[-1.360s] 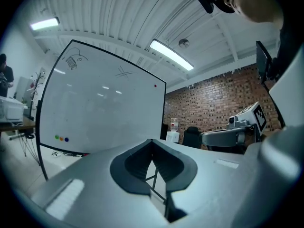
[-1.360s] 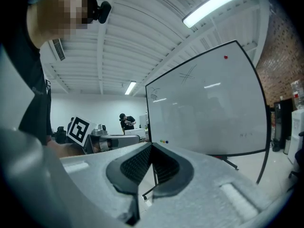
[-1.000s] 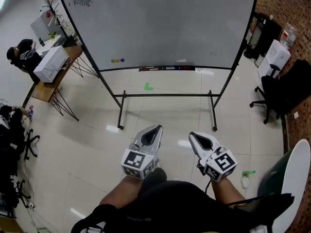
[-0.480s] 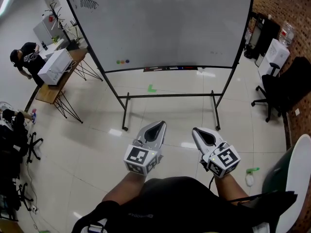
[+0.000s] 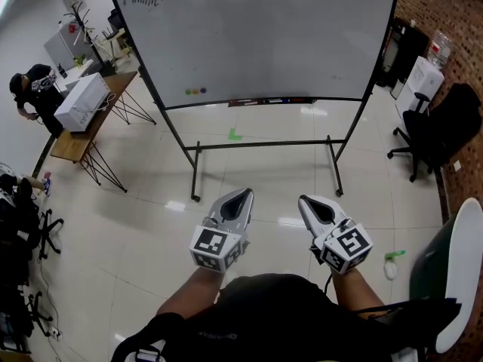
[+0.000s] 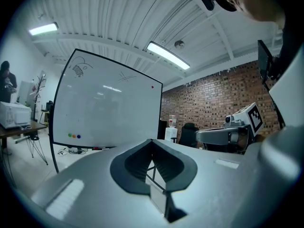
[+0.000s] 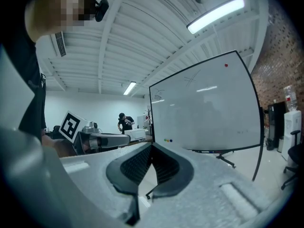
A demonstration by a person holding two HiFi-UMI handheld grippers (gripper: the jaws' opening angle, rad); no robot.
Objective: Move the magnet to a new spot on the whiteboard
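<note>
One broad whiteboard (image 5: 264,36) on a black floor stand fills the room ahead, well apart from you. Your left tool (image 5: 241,197) and right tool (image 5: 307,202) point level toward it, side by side, each clenched with nothing between its jaws. Three small coloured magnets (image 5: 195,91) cling in a row near the board's lower left corner; a red dot (image 7: 226,65) sits near its upper right corner.
</note>
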